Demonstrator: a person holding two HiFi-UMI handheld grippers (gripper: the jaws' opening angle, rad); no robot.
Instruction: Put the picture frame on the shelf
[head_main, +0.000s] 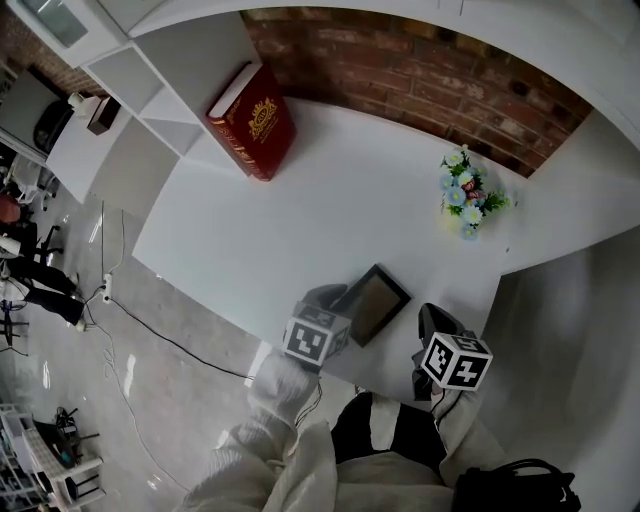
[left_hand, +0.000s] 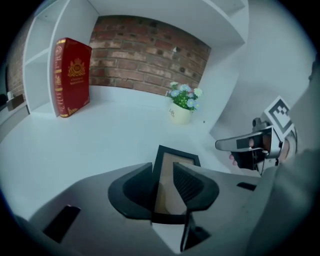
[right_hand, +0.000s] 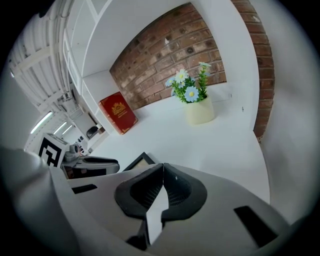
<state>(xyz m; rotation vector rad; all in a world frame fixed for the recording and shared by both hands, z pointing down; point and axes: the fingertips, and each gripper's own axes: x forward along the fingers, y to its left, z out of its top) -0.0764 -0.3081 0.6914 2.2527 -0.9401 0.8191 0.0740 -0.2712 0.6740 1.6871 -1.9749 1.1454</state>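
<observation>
The black picture frame (head_main: 377, 303) with a tan inside lies flat near the front edge of the white table (head_main: 330, 200). My left gripper (head_main: 343, 300) is at its left end, and in the left gripper view the frame (left_hand: 166, 175) shows in the gap between the parted jaws of this gripper (left_hand: 162, 186), with no pad plainly pressing on it. My right gripper (head_main: 426, 314) hovers just right of the frame; its jaws (right_hand: 162, 172) meet at the tips and hold nothing. The white shelf (head_main: 150, 95) stands at the table's far left.
A red book (head_main: 255, 122) leans upright against the shelf's side. A small pot of flowers (head_main: 465, 195) stands at the back right by the brick wall (head_main: 420, 80). A white side wall bounds the table on the right. Cables run across the floor to the left.
</observation>
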